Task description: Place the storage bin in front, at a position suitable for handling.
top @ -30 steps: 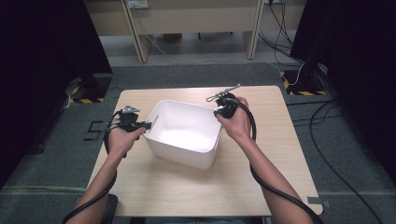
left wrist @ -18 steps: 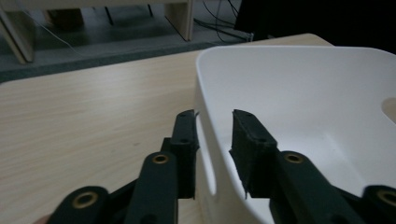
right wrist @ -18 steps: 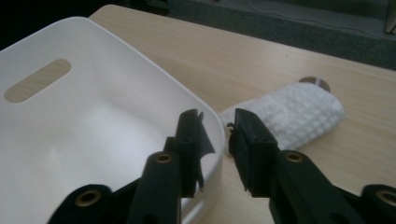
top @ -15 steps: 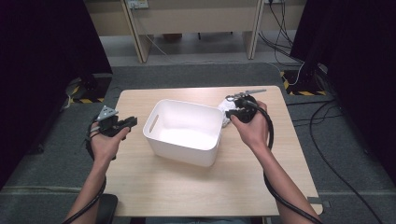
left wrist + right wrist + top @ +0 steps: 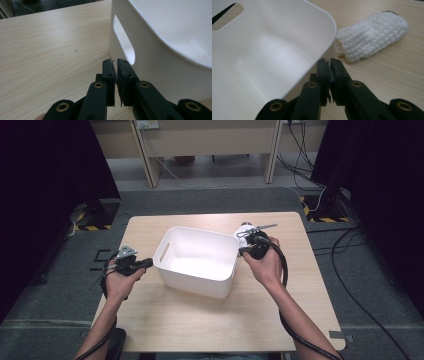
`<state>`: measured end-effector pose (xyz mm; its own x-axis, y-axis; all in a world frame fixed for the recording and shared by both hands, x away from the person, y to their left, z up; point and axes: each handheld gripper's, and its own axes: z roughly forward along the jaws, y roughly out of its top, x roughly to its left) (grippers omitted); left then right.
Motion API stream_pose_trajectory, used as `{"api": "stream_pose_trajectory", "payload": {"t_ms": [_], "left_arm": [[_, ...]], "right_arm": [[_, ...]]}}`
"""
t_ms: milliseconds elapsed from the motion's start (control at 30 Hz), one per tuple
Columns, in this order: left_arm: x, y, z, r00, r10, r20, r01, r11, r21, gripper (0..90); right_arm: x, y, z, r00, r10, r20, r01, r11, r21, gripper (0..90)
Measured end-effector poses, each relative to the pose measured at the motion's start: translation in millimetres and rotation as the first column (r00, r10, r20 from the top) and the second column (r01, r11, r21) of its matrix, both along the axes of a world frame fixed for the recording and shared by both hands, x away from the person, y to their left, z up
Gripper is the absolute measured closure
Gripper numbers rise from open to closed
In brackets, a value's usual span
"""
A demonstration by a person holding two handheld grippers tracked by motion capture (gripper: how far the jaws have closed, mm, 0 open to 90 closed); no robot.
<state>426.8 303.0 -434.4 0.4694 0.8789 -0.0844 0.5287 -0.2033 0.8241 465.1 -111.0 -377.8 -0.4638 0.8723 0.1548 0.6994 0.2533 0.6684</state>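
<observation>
A white plastic bin (image 5: 197, 260) stands empty near the middle of the worktop (image 5: 165, 320), turned slightly askew. It has smooth, rounded, rigid walls and an oval handle slot (image 5: 124, 40) cut into its left end wall; a matching slot (image 5: 227, 13) shows in another wall in the right gripper view. It is judged light and stiff but slippery on the plain walls, so the best hold is the rim or the slot edges.

Just beside the bin's far right corner lies a white waffle-weave cloth (image 5: 372, 36), rolled or bunched. It is judged soft, light and easily pinched at any fold. Something dark at its far end is too small to identify.

The left gripper (image 5: 115, 63) is held low just beside the bin's left end, below and near the slot, not touching it. Its fingers (image 5: 107, 72) are together with only a hairline gap, holding nothing.

The right gripper (image 5: 327, 62) sits near the bin's right rim, apparently just clear of it, pointed towards the cloth. Its fingers are likewise closed on nothing.

Both forearms reach in from the near edge, hands wrapped round the gripper bodies, cables trailing back.
</observation>
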Motion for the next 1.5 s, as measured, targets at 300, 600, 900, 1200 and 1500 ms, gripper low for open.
{"api": "stream_pose_trajectory", "payload": {"t_ms": [300, 600, 900, 1200, 1500], "left_arm": [[-6.0, -4.4, 0.3, 0.9999, -0.002, 0.013, 0.002, 0.9998, 0.019, 83.5], [-9.6, 0.8, -4.6, 0.9992, 0.033, 0.022, -0.033, 0.9994, -0.007, 77.0], [-6.6, 8.8, -18.2, 0.9963, 0.083, 0.019, -0.083, 0.996, -0.033, 60.2], [-0.5, 4.4, -21.5, 0.9976, 0.066, 0.021, -0.065, 0.9966, -0.052, 57.5], [9.0, 6.5, -22.4, 0.9978, 0.06, 0.03, -0.058, 0.9961, -0.066, 59.3]], "right_arm": [[16.0, 6.2, -1.4, 0.9999, -0.006, 0.013, 0.006, 1.0, 0.007, 82.1], [54.8, -54.0, -26.5, 0.9682, -0.248, -0.03, 0.248, 0.969, -0.012, 62.0], [100.4, -60.1, -59.7, 0.9439, -0.31, -0.113, 0.315, 0.949, 0.022, 54.3], [136.4, -49.5, -83.3, 0.9254, -0.345, -0.156, 0.354, 0.935, 0.032, 49.4], [153.0, -46.1, -96.3, 0.9106, -0.377, -0.17, 0.387, 0.921, 0.035, 46.0]]}}
